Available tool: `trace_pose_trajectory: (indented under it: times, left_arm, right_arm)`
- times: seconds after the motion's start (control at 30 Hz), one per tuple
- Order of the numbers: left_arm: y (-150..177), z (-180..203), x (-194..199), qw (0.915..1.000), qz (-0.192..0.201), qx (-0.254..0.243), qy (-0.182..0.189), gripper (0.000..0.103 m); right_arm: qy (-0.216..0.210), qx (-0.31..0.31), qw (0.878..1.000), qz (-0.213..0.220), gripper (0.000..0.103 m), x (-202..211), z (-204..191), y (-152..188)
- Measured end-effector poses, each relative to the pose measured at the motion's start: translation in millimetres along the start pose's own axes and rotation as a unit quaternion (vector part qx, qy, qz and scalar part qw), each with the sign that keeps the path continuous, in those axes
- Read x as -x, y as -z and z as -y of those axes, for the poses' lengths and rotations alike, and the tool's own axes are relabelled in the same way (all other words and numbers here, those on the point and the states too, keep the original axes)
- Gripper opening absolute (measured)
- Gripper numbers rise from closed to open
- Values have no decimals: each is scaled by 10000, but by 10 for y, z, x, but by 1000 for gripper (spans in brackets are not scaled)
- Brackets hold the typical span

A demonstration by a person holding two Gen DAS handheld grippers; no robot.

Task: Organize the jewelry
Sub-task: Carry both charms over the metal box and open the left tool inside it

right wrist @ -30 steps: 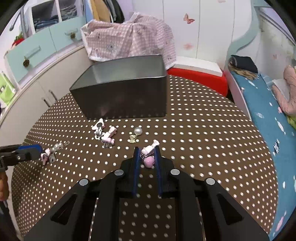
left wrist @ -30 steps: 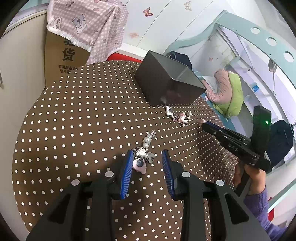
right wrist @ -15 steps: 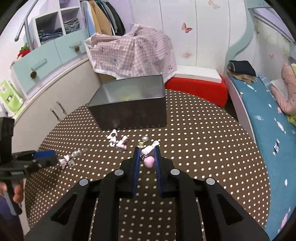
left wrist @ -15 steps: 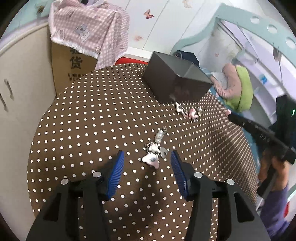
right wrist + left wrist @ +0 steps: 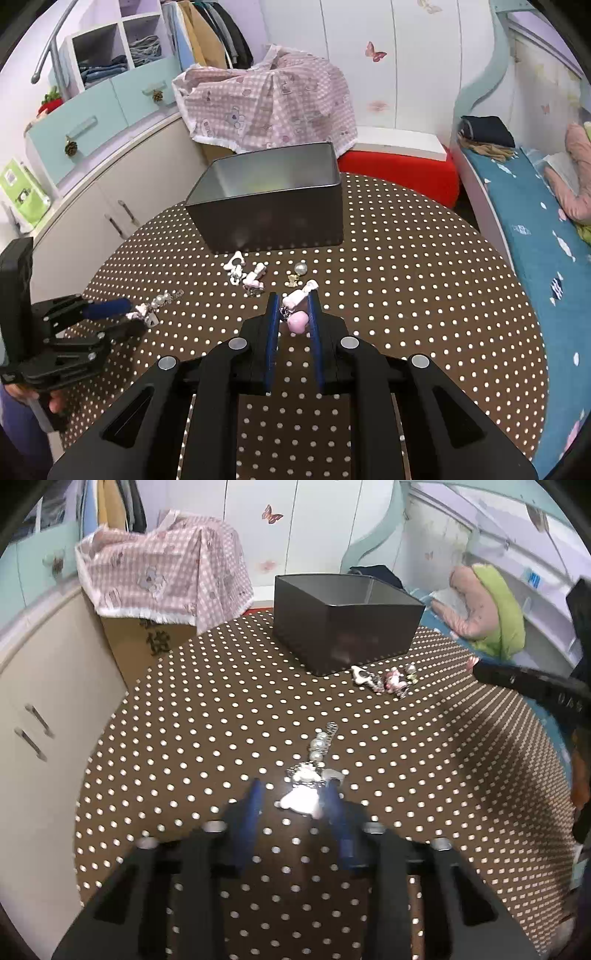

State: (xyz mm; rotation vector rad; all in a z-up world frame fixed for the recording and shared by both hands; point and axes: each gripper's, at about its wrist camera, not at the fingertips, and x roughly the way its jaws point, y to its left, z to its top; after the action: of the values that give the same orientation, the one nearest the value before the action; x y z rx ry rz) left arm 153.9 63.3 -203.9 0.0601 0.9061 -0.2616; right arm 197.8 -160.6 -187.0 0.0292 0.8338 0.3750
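A pearl and pink charm (image 5: 303,794) lies on the dotted brown table (image 5: 207,709). My left gripper (image 5: 294,800) straddles it and its jaws are closing; the right pad touches the charm, the left pad (image 5: 255,801) stands clear. The right wrist view shows this left gripper (image 5: 118,317) at the far left, with the charm (image 5: 147,314) at its tips. My right gripper (image 5: 293,301) is shut on a small pink and white charm (image 5: 297,319), held just above the cloth. A dark metal box (image 5: 273,206) stands open behind.
Several loose trinkets (image 5: 245,275) and a pearl (image 5: 301,267) lie in front of the box (image 5: 347,620). A carton under a pink checked cloth (image 5: 166,572) sits beyond the table's far left edge. A red stool (image 5: 399,173) and a bed (image 5: 535,229) are at the right.
The left gripper rolled and shifted over the pearl charm; its jaws widened, then narrowed around it. The right gripper rose slightly, still holding the pink charm.
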Motion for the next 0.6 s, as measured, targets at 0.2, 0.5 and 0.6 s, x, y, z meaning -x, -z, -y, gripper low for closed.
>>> trace_pose_trajectory:
  times: [0.2, 0.5, 0.6]
  left_arm:
    - [10, -33, 24, 9999, -35, -64, 122, 20]
    - [-196, -119, 464, 9964, 512, 76, 674, 20]
    - [-350, -134, 624, 9934, 731, 92, 874, 20]
  right_arm:
    - [-54, 41, 10000, 41, 16, 11, -60, -44]
    - [-83, 120, 9997, 218, 16, 169, -127, -152]
    - [-126, 134, 9993, 310, 16, 236, -148, -234]
